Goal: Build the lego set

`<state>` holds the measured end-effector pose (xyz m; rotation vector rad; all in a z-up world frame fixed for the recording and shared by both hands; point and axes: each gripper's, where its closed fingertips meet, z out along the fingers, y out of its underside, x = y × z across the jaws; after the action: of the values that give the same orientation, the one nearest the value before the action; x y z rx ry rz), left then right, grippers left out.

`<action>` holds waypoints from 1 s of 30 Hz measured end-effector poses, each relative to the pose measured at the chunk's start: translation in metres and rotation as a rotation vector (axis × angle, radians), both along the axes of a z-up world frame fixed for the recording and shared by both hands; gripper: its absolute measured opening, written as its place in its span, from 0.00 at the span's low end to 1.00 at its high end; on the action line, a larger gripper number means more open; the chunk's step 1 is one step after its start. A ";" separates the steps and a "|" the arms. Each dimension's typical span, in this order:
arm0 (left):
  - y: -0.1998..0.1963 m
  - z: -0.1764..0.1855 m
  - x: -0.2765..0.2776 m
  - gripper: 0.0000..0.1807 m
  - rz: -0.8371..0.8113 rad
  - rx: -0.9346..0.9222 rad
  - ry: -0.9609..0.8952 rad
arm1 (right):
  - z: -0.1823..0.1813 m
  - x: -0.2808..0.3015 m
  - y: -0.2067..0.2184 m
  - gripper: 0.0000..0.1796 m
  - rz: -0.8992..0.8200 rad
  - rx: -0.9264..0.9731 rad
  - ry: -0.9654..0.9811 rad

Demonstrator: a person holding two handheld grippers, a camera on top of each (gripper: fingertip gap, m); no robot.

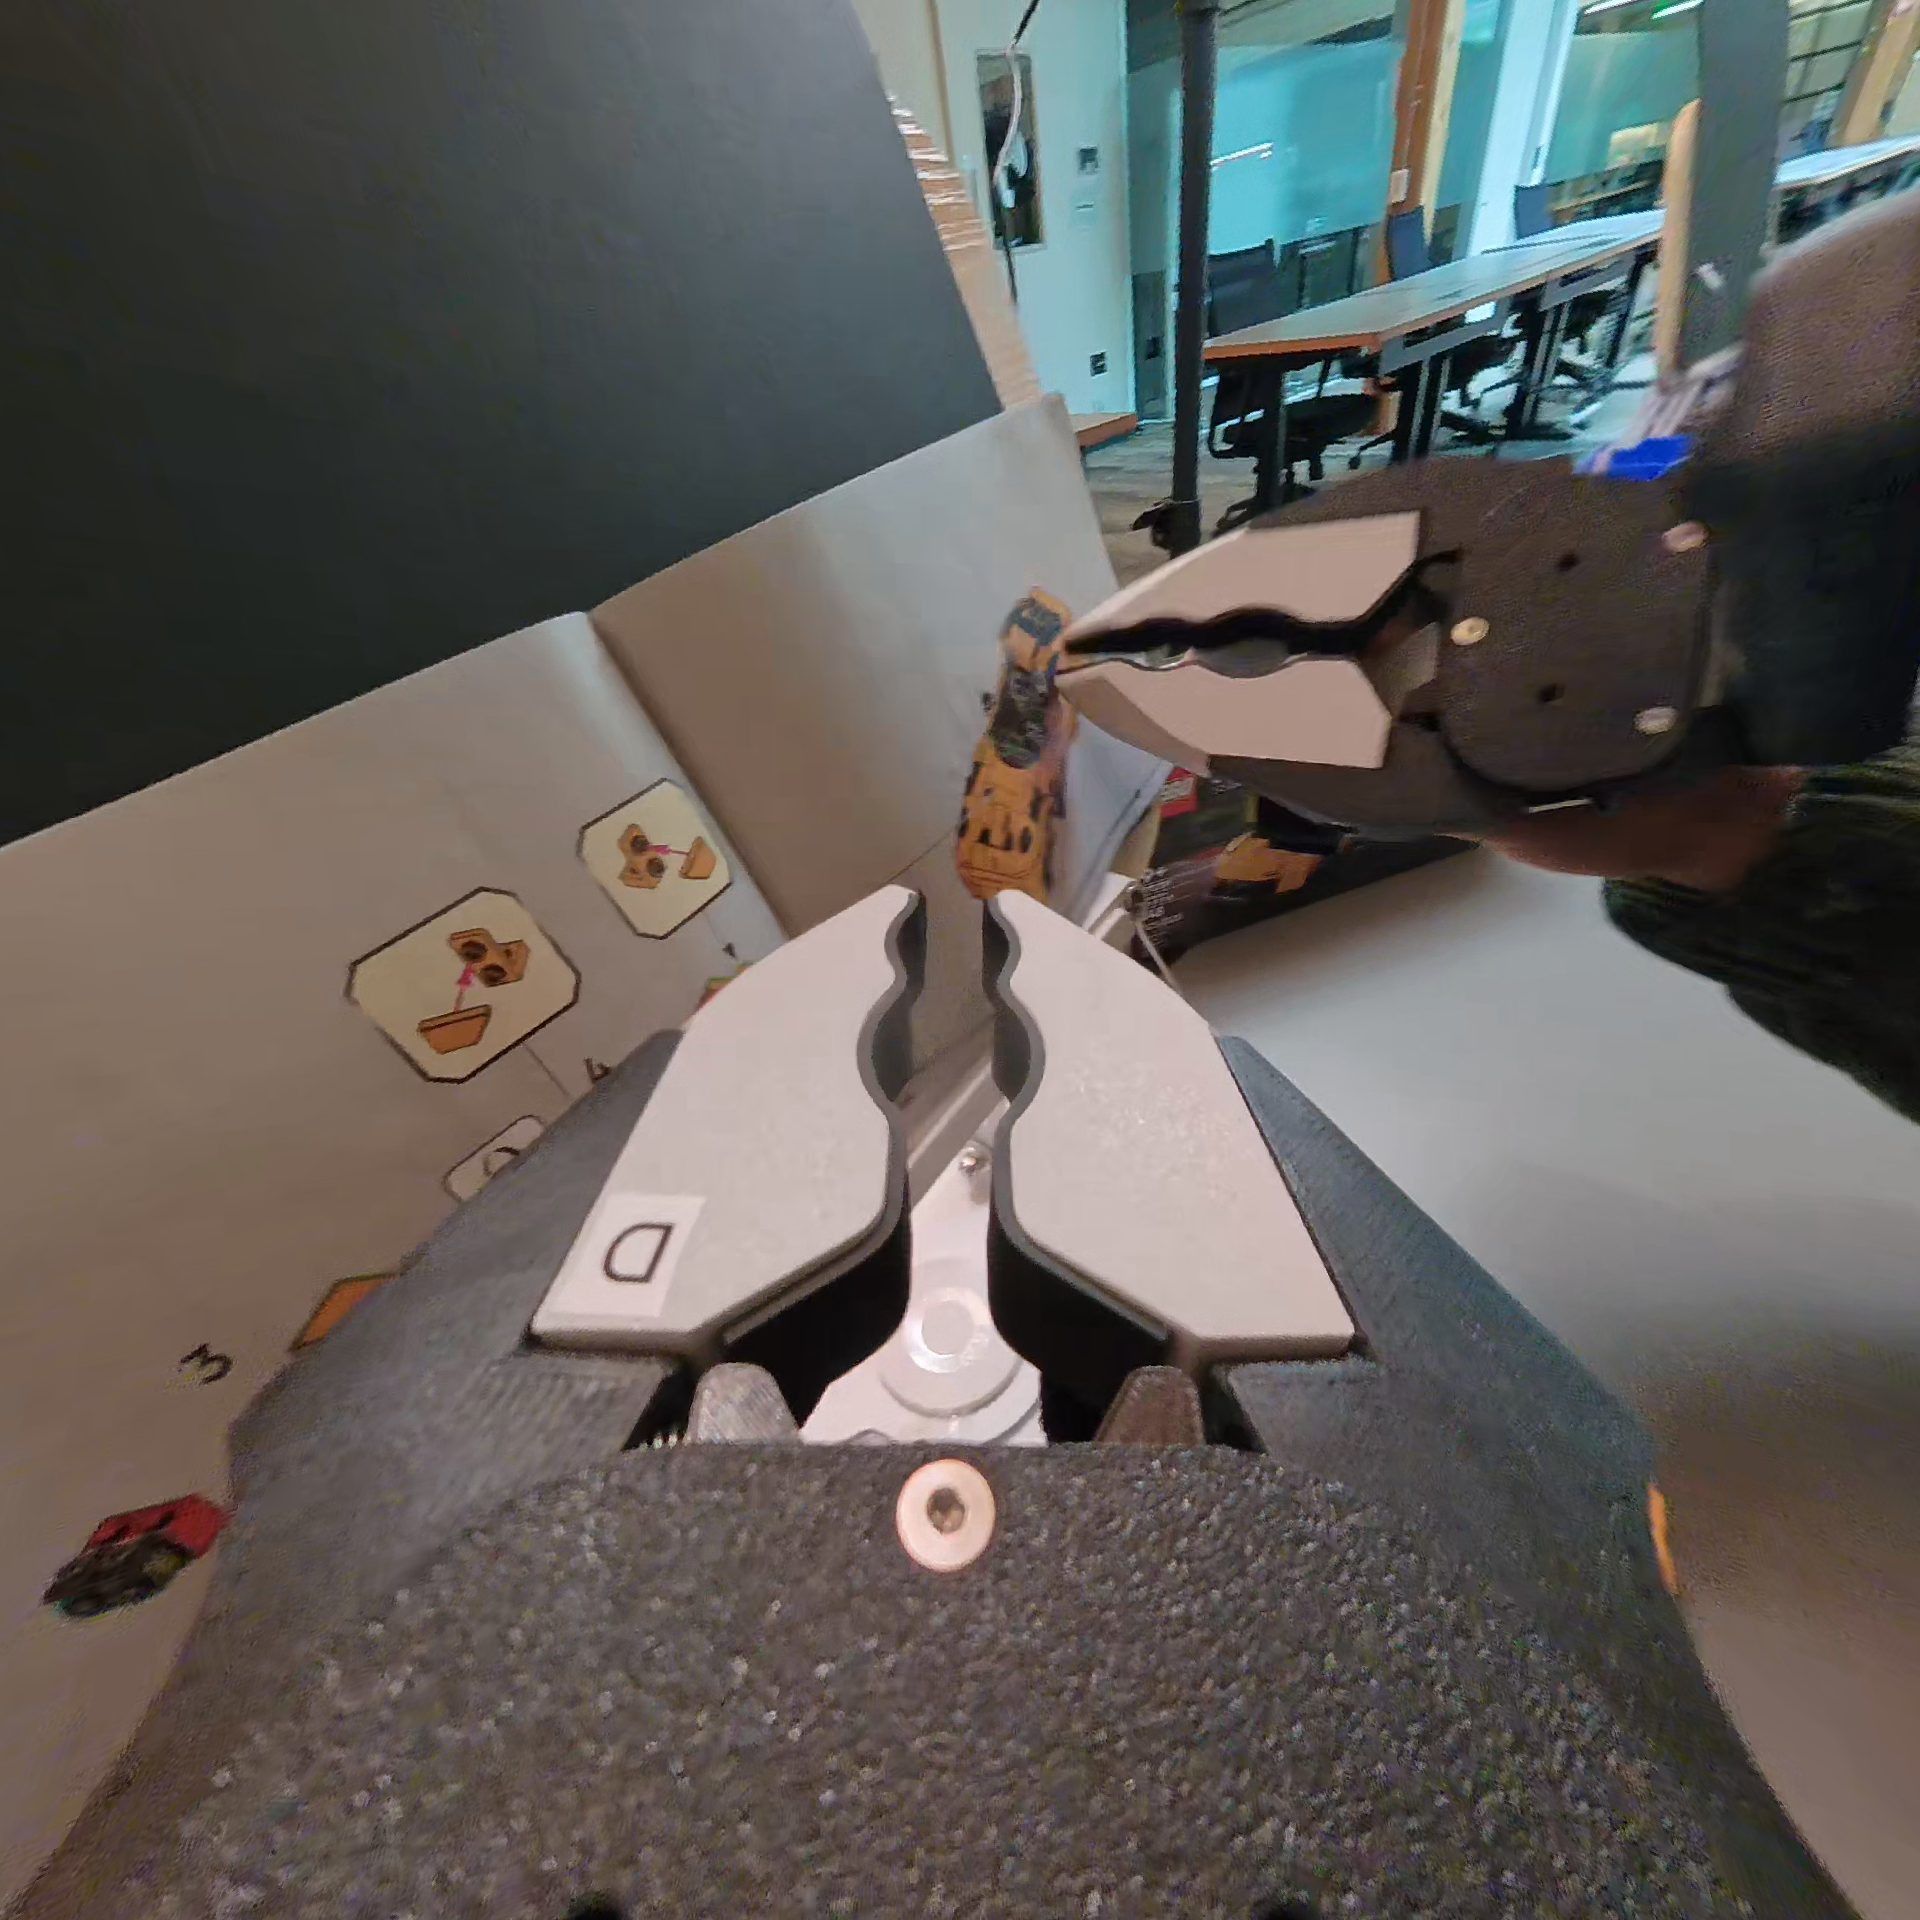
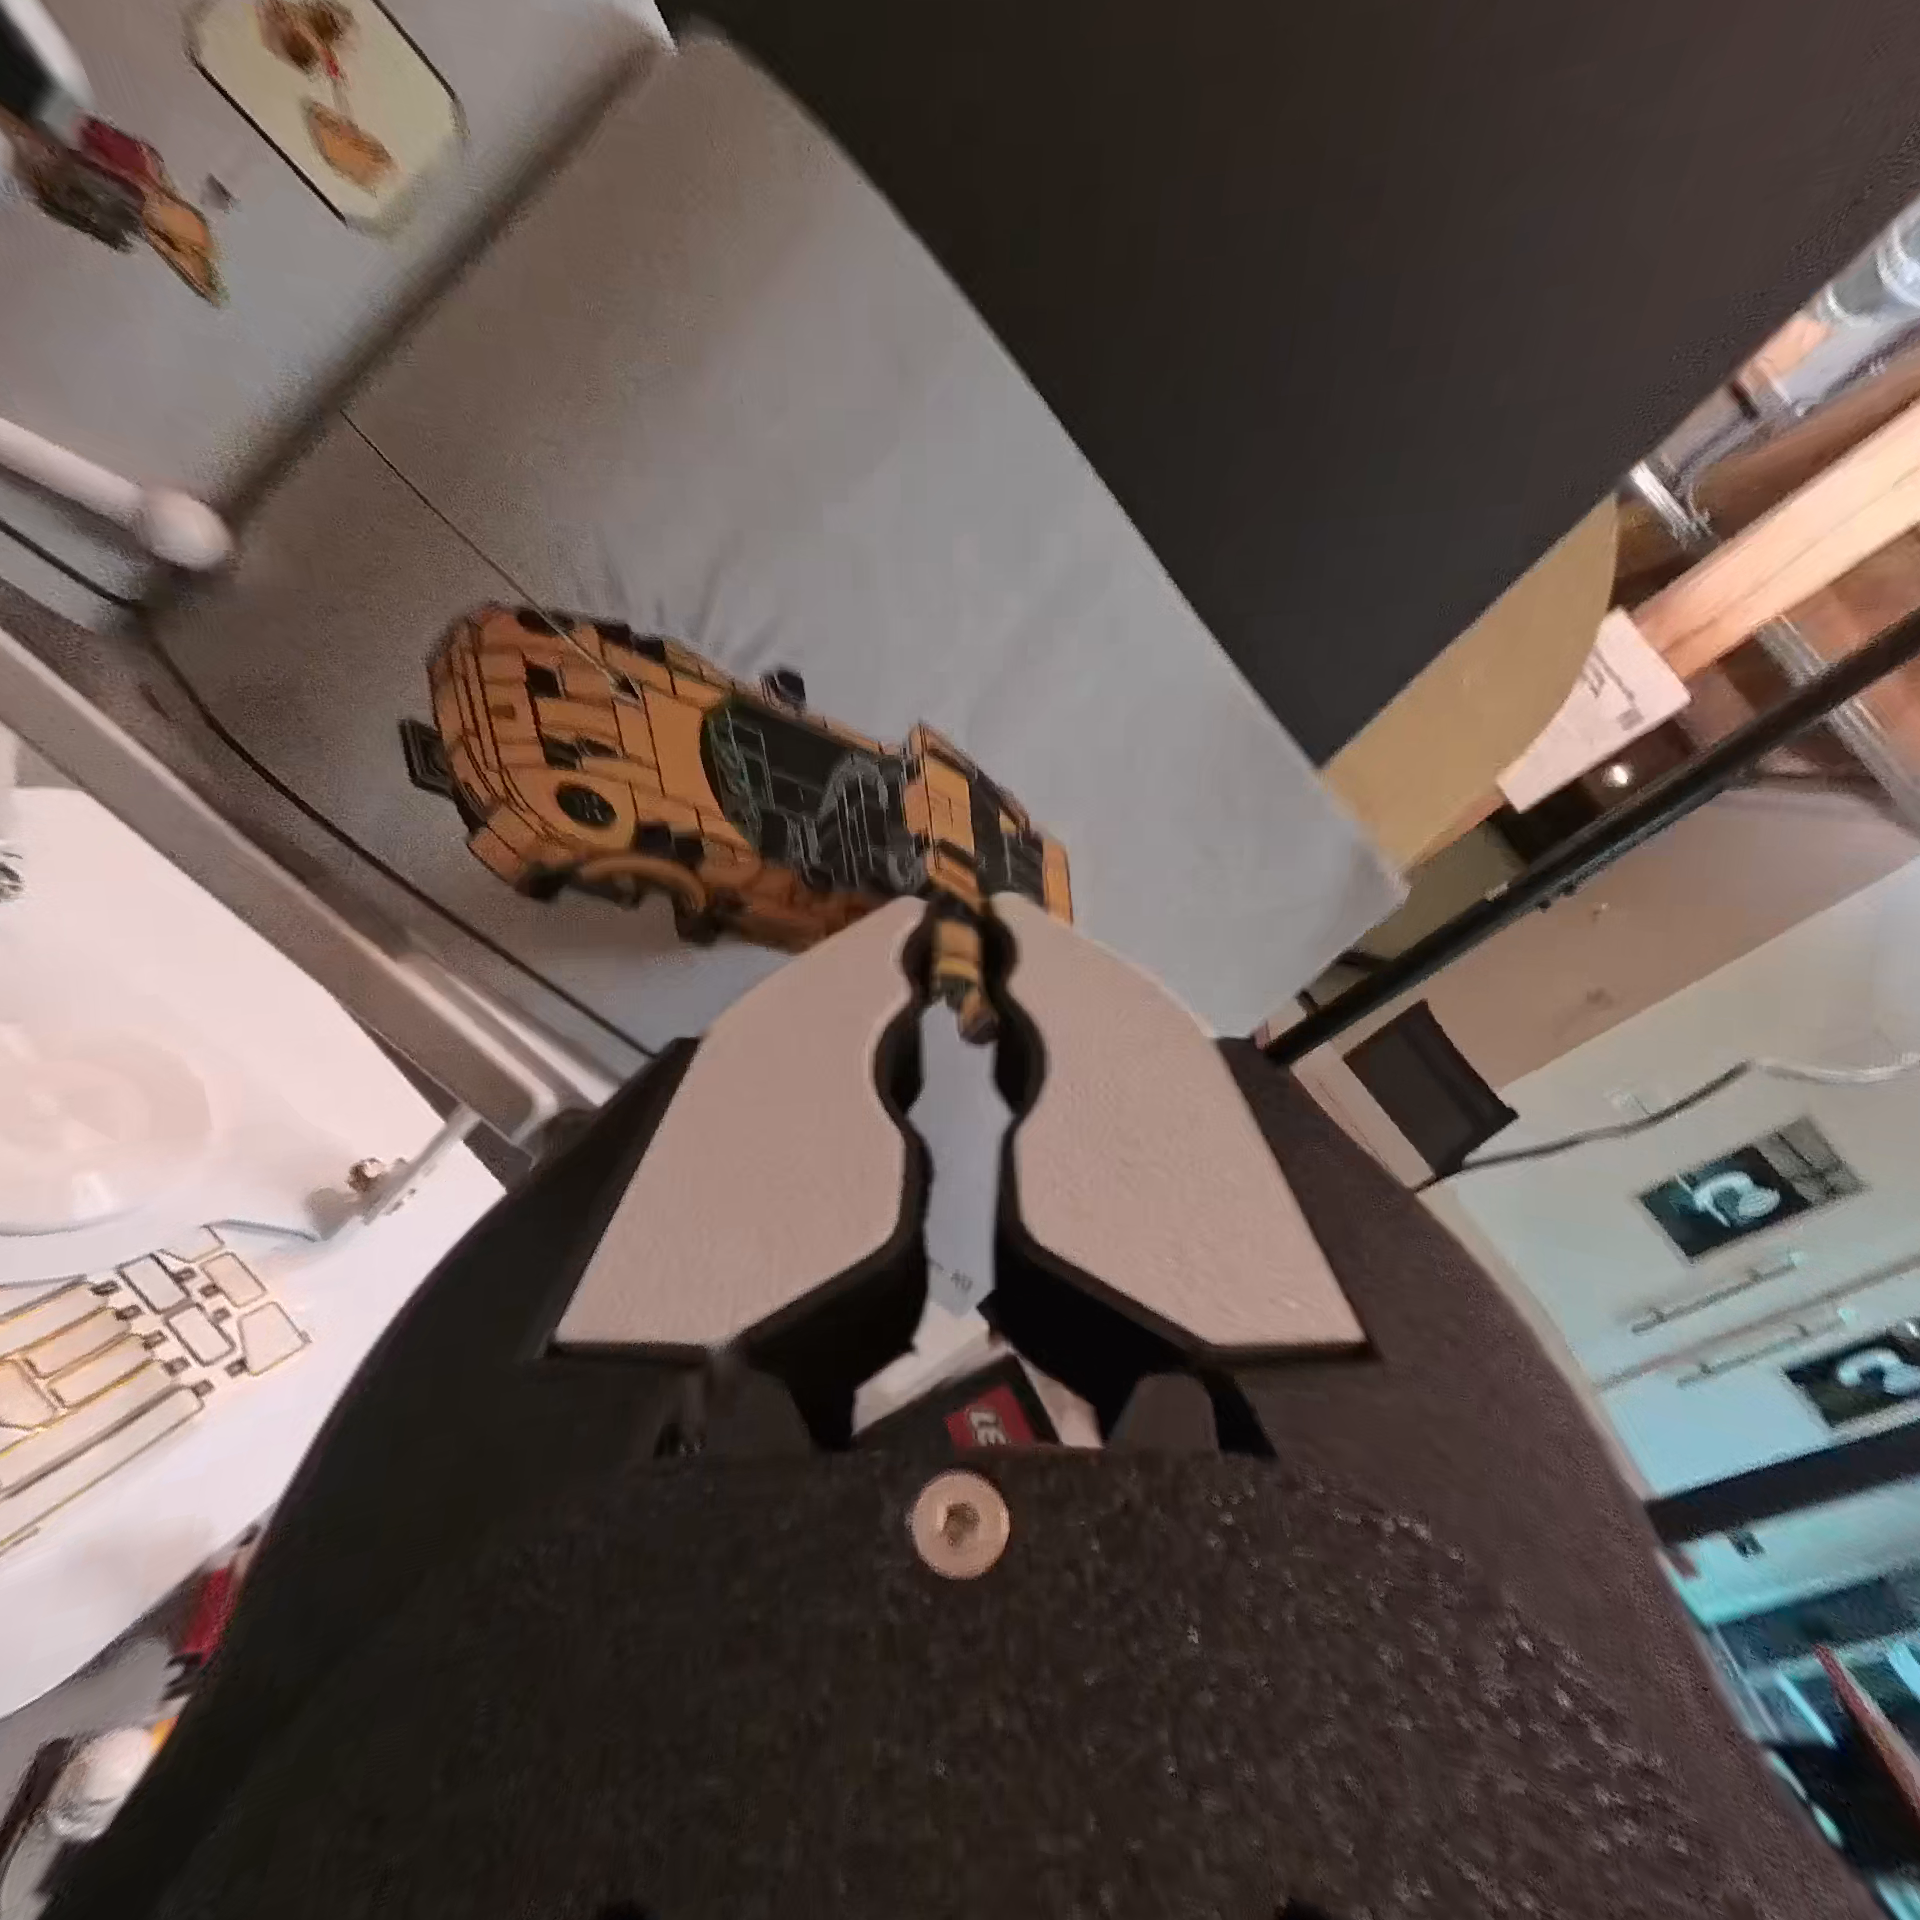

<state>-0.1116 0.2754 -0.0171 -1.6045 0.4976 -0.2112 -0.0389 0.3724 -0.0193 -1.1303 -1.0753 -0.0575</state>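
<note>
The instruction booklet stands open in front of my left gripper. The left gripper's jaws are slightly apart with nothing between them. My right gripper comes in from the upper right and is shut on the edge of a booklet page printed with a yellow car, lifting it edge-on. In the right wrist view the same page with the printed car fills the middle. A pinched yellow and black strip of the page sits between the right gripper's fingertips.
The dark set box lies on the grey table behind the booklet. A person's sleeve is behind the right gripper. A white sheet with outlined shapes lies at the left in the right wrist view. Office desks stand far behind. Across from one pair of fingers to the other is roughly 12 cm.
</note>
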 end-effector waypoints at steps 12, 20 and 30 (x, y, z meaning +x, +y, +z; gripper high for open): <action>0.004 -0.003 -0.022 0.08 0.130 0.020 0.118 | 0.011 -0.034 0.005 0.53 0.040 -0.064 -0.257; 0.010 -0.005 -0.063 0.08 0.267 0.017 0.157 | 0.004 -0.036 -0.002 0.25 0.083 -0.015 -0.237; 0.016 -0.005 -0.085 0.03 0.316 0.032 0.175 | 0.021 0.005 0.004 0.38 -0.020 -0.042 -0.037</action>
<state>-0.1964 0.2910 -0.0223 -1.6535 0.3715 0.1751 -0.0343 0.3765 0.0014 -1.1823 -1.1024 -0.0722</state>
